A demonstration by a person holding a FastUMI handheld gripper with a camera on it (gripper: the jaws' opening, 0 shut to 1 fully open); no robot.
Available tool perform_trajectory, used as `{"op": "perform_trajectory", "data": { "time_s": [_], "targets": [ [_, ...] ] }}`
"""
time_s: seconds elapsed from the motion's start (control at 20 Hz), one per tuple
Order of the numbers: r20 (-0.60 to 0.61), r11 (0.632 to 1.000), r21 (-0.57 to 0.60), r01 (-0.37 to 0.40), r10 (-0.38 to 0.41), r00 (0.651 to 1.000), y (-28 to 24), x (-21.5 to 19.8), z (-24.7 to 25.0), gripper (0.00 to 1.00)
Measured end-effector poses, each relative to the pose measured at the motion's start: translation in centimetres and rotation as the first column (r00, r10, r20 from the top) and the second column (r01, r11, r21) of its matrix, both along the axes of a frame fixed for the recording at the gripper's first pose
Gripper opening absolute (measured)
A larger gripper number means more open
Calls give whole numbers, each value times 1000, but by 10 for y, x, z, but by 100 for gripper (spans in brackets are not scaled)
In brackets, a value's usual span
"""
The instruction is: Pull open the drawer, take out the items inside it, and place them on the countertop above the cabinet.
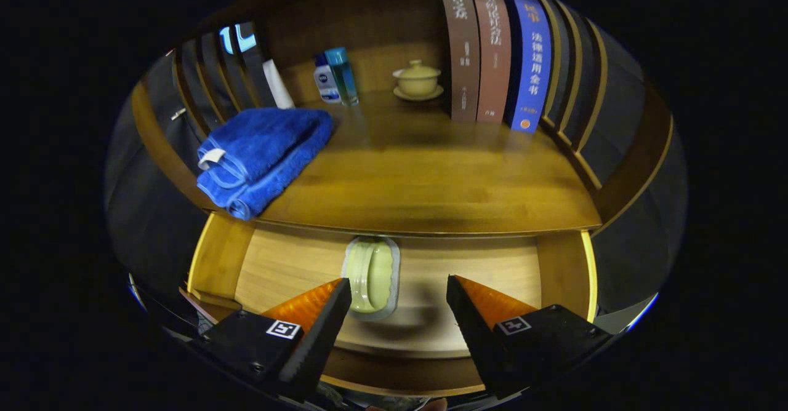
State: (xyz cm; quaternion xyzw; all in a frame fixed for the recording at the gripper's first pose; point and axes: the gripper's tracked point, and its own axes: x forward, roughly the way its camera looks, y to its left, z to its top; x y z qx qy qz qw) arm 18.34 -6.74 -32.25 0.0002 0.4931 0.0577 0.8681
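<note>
The wooden drawer [283,263] stands pulled open below the countertop [418,177]. Inside it lies a pale green soap in a clear dish [370,277], just ahead of the left finger and partly under the countertop's front edge. My gripper [399,291] hovers over the drawer, open, with nothing between its fingers. A folded blue towel [261,155] rests on the countertop at its left front corner, slightly overhanging the edge.
At the back of the countertop stand two small bottles [335,77], a lidded tea bowl on a saucer [418,80] and a row of upright books [495,54]. Slatted wooden sides close in the left and right.
</note>
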Motion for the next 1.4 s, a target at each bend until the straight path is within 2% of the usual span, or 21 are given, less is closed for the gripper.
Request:
{"op": "perform_trajectory", "data": {
  "time_s": [0.45, 0.85, 0.95, 1.15, 1.25, 1.35, 1.4],
  "targets": [
    [-122, 998, -63, 17, -24, 992, -5, 13, -52, 99],
    [-125, 1000, -26, -7, 4, 992, 30, -1, -28, 98],
    [-124, 1000, -6, 24, -24, 992, 44, 4, -28, 97],
    [-178, 997, -24, 79, -82, 981, 56, 5, -60, 98],
    [-206, 994, -35, 100, -105, 973, 57, 1, -75, 73],
    [-166, 995, -44, 92, -98, 981, 56, 9, -70, 49],
    [-155, 994, -79, 81, -92, 984, 53, 11, -69, 22]
  ]
}}
